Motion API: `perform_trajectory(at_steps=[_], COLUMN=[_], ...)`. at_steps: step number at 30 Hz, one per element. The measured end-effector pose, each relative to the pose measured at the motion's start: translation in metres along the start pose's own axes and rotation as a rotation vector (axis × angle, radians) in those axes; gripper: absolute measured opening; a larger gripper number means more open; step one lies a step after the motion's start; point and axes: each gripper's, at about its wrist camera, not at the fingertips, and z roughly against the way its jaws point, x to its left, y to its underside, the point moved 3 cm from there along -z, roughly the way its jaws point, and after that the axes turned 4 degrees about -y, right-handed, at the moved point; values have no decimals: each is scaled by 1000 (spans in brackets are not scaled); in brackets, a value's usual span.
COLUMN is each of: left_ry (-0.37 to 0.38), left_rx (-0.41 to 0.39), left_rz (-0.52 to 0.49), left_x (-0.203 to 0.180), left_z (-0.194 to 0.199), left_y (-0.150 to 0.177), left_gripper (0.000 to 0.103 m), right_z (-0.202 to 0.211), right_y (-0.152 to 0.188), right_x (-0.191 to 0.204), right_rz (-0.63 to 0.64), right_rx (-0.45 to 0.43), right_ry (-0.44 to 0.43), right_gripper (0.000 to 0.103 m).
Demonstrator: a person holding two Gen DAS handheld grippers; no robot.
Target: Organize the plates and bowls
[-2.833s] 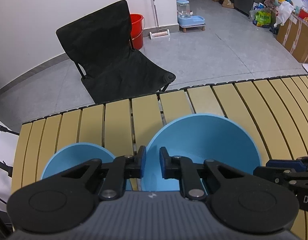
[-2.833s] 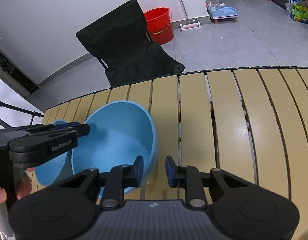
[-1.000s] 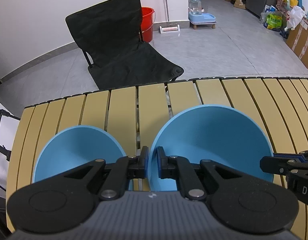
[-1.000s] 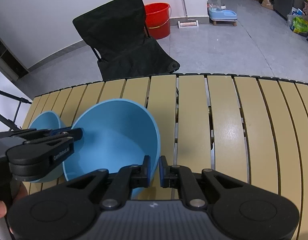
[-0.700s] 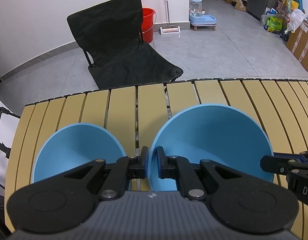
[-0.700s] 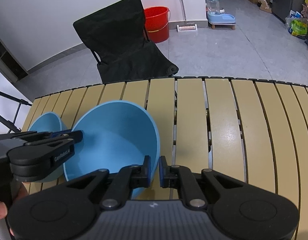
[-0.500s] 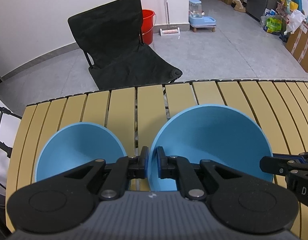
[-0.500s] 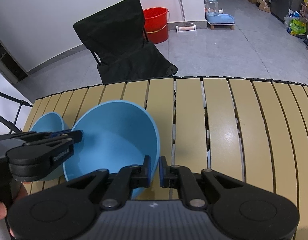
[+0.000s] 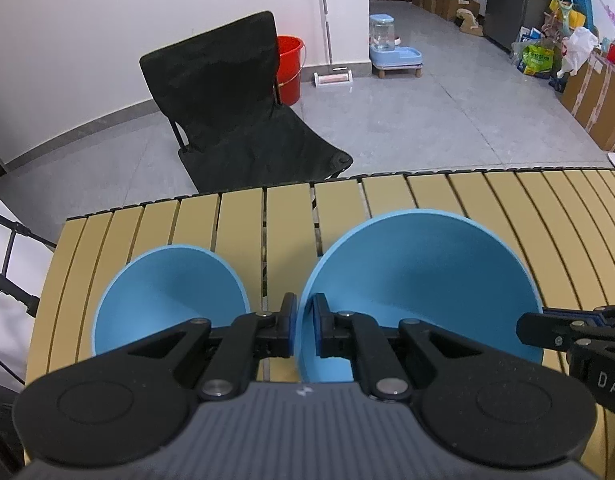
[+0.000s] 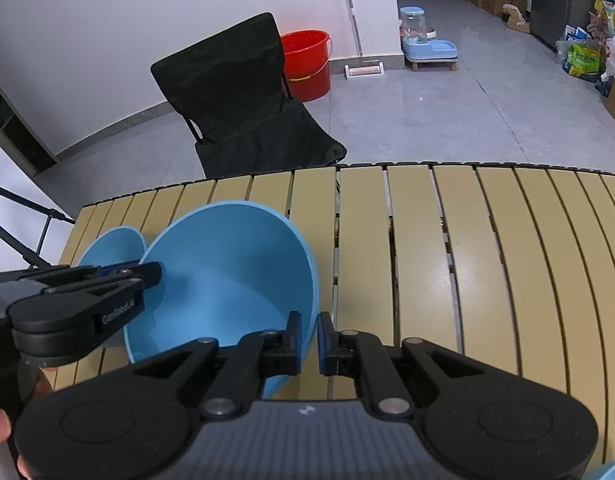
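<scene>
On the far left of the slatted counter (image 9: pixel 243 224) we see the smaller blue bowl (image 9: pixel 167 300), nothing visible inside it. Just to its right is the larger blue bowl (image 9: pixel 419 280), tilted and likewise bare inside. Our left tool (image 9: pixel 304 330) is pinched tight on the larger bowl's left rim, one pad inside the wall and one outside. Further right, our right tool (image 10: pixel 307 338) is pressed together on the opposite rim of that same bowl (image 10: pixel 227 280), so both tools grip it at once. The smaller bowl (image 10: pixel 111 246) sits partly behind the left tool (image 10: pixel 151 270) in the right wrist view.
</scene>
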Motion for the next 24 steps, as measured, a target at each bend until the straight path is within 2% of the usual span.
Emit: perform_trajectory(at_steps=[24], left_ry=[23], left_rx=[-65], left_rz=[-13], left_x=[-25], left_z=[86], left_y=[23], left_gripper=[9], right_z=[85], right_y=[39], right_x=[-8], right_rz=[-10], right_rx=[-58], right_ry=[21], right_gripper=[7])
